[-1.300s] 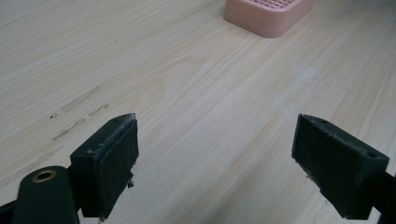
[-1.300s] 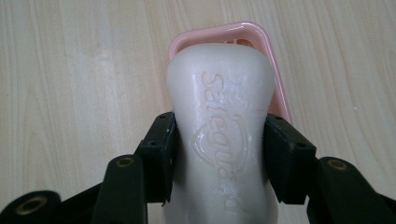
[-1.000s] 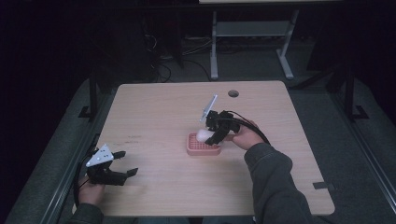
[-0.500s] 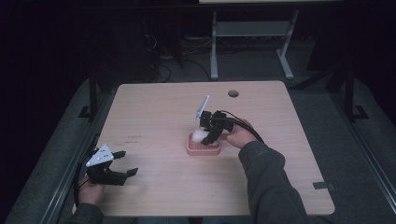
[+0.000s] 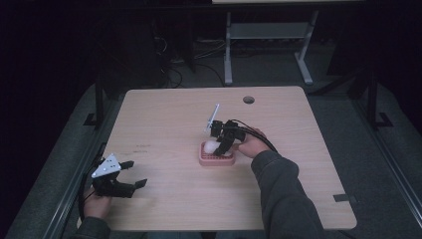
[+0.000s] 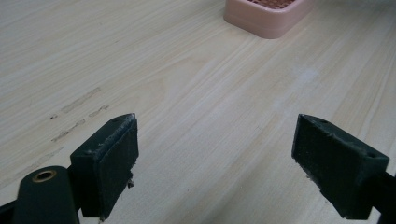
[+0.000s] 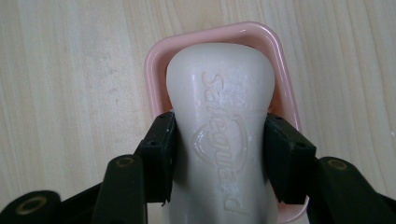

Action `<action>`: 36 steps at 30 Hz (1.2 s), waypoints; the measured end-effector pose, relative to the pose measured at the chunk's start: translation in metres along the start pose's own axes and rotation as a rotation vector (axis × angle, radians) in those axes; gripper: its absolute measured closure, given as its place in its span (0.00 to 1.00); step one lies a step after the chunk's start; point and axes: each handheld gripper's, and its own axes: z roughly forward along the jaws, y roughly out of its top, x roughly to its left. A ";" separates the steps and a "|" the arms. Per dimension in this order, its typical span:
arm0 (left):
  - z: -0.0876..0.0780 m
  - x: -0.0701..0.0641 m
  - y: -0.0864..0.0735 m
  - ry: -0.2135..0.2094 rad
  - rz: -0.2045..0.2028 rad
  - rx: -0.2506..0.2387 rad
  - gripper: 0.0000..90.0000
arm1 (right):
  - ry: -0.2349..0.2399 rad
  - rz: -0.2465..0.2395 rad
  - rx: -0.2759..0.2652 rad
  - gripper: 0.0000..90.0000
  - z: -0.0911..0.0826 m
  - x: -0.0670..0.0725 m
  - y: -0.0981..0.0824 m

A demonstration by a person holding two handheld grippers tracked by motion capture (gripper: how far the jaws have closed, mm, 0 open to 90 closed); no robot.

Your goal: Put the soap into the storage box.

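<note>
A white bar of soap (image 7: 219, 121) with embossed lettering is clamped between the two black jaws of my right gripper (image 7: 219, 156), which is shut on it. The bar hangs over a pink soap dish (image 7: 154, 65); I cannot tell whether it touches the dish. In the high view the soap (image 5: 211, 146) and right gripper (image 5: 222, 144) sit over the pink dish (image 5: 216, 160) at the table's middle. My left gripper (image 5: 133, 174) rests open near the front left of the table, its jaws spread wide over bare wood (image 6: 217, 135), with the dish's corner (image 6: 266, 18) far ahead.
The wooden table (image 5: 164, 119) has a round cable hole (image 5: 248, 99) at the back right. Faint scuff marks (image 6: 79, 112) lie on the wood near the left gripper. A metal stand (image 5: 263, 45) is on the floor behind the table.
The right gripper with the soap has shifted slightly left and lower over the pink dish. The left gripper has stayed in place.
</note>
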 end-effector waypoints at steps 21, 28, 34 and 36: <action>0.000 0.000 0.000 0.000 0.001 0.001 0.15 | 0.014 0.014 0.031 0.53 0.018 -0.005 0.003; 0.000 0.000 0.000 0.000 0.001 0.001 0.15 | 0.011 0.018 0.034 0.53 0.021 -0.006 0.003; 0.001 0.000 0.000 -0.001 0.002 0.001 0.15 | 0.011 0.019 0.028 0.53 0.019 -0.006 0.003; 0.000 0.000 0.000 -0.001 0.001 0.001 0.15 | 0.011 0.019 0.028 0.53 0.018 -0.006 0.003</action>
